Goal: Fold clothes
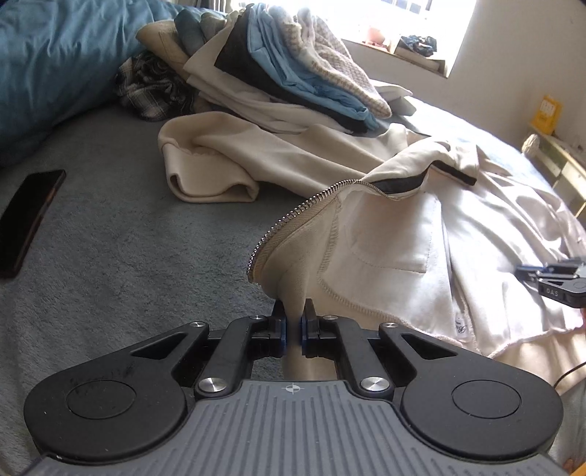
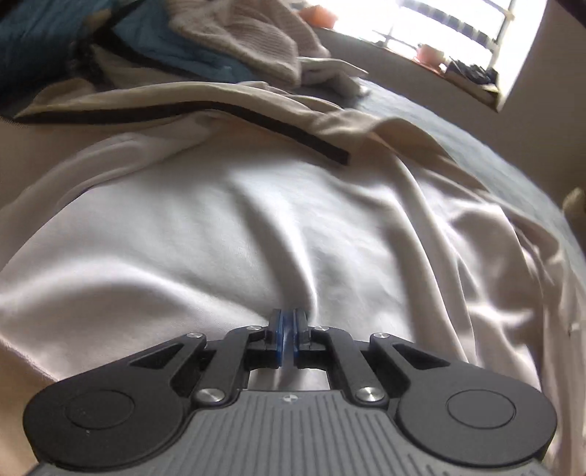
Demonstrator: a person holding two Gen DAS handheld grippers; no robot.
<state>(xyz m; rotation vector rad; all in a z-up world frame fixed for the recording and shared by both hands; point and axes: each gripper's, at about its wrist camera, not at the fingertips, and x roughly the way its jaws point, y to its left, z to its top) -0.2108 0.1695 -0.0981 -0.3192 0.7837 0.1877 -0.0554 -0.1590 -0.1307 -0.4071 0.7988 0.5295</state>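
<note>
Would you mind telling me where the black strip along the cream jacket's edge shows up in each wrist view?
Left wrist: the black strip sits right of centre, on the raised jacket flap above the zipper.
Right wrist: it runs diagonally across the upper middle.
Shared landmark: the bright window at upper right.

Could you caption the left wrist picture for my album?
Left gripper pinches the zipper edge of a cream zip-up jacket lying open on a grey bed.

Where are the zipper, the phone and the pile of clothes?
zipper [image 1: 282, 219], left wrist view, middle of its metal teeth.
phone [image 1: 31, 219], left wrist view, its dark face.
pile of clothes [image 1: 293, 73], left wrist view, blue layer.
</note>
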